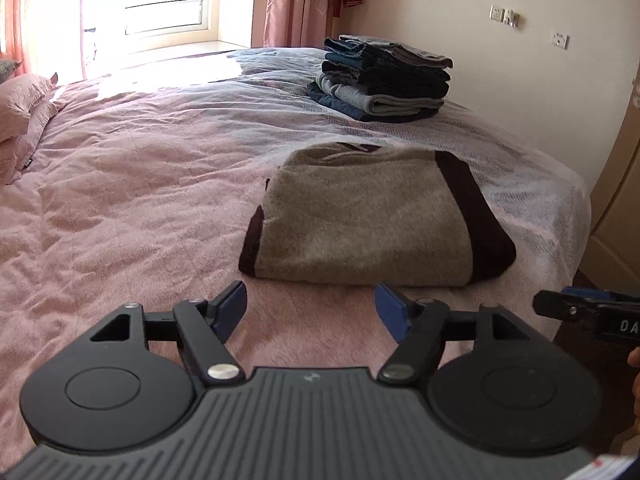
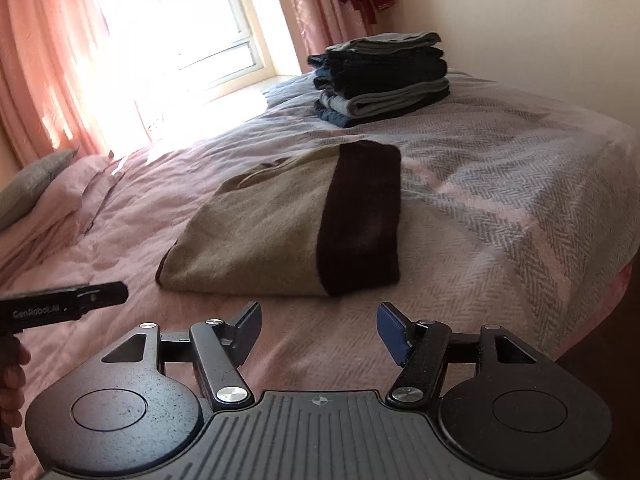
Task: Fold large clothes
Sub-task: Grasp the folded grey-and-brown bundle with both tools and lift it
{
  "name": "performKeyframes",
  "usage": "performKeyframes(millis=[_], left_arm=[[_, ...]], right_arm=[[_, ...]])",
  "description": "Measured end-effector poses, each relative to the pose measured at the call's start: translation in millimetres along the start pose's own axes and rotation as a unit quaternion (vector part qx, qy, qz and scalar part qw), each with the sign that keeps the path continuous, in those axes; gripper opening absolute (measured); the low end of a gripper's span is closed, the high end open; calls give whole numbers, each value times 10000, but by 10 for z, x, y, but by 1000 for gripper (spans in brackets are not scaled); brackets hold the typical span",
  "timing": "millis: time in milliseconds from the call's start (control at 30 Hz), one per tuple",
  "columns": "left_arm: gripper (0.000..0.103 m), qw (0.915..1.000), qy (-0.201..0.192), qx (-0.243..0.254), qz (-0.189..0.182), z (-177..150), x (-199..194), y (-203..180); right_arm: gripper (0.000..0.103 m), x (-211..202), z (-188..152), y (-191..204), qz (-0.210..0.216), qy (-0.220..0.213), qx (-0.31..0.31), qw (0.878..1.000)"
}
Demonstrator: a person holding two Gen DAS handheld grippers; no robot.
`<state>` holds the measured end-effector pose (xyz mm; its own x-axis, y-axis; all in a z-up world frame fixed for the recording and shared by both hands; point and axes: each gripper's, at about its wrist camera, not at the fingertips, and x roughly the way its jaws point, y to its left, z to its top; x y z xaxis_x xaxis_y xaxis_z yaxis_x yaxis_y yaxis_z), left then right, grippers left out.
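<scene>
A tan garment with dark maroon bands (image 1: 360, 216) (image 2: 288, 224) lies folded into a neat rectangle on the bed, near its front edge. My left gripper (image 1: 310, 312) hovers just short of the garment's near edge, open, with nothing between its blue pads. My right gripper (image 2: 318, 330) is also open and holds nothing, a little back from the same garment. In the left wrist view the right gripper (image 1: 584, 308) shows at the right edge. The left gripper (image 2: 68, 304) shows at the left edge of the right wrist view, with a hand below it.
A stack of folded dark and grey clothes (image 1: 384, 80) (image 2: 380, 80) sits at the bed's far right. The pink duvet (image 1: 140, 200) covers the bed, with pillows (image 1: 24, 116) at the left. Behind are a bright window, pink curtains and a wall. A door (image 1: 624, 184) stands at the right.
</scene>
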<state>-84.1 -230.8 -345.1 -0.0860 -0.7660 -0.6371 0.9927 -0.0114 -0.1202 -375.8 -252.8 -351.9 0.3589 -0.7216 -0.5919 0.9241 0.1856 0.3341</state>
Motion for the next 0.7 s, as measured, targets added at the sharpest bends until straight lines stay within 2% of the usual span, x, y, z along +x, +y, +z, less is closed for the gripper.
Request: performKeyframes(millis=[33, 67, 167, 267, 367, 433, 533, 633, 700], left_arm=[[70, 9998, 0, -150, -109, 66, 110, 138], [76, 9992, 13, -316, -234, 126, 225, 267], [83, 9934, 175, -886, -705, 313, 606, 634], [87, 9839, 329, -1324, -1156, 469, 1031, 902], [88, 9745, 535, -1661, -1413, 567, 1476, 1107], [88, 9678, 720, -1791, -1616, 590, 1759, 1205], [88, 9524, 899, -2015, -2106, 594, 2084, 1303], [88, 9451, 987, -1857, -2502, 645, 2262, 1281], [88, 9408, 1073, -1825, -2648, 664, 2362, 1210]], right_arm=[[64, 70, 81, -119, 36, -63, 203, 9998], [69, 142, 145, -219, 73, -93, 376, 9992], [73, 470, 363, -579, 385, -35, 1055, 9937], [73, 851, 527, -867, 870, 186, 1695, 9815], [73, 1262, 615, -1057, 1289, 525, 2111, 9675], [73, 1497, 630, -1129, 1461, 720, 2195, 9619], [73, 1730, 696, -1239, 2044, 764, 2156, 9518], [72, 1968, 743, -1316, 2613, 992, 2170, 9353], [66, 2099, 767, -1312, 2772, 1142, 2123, 9301]])
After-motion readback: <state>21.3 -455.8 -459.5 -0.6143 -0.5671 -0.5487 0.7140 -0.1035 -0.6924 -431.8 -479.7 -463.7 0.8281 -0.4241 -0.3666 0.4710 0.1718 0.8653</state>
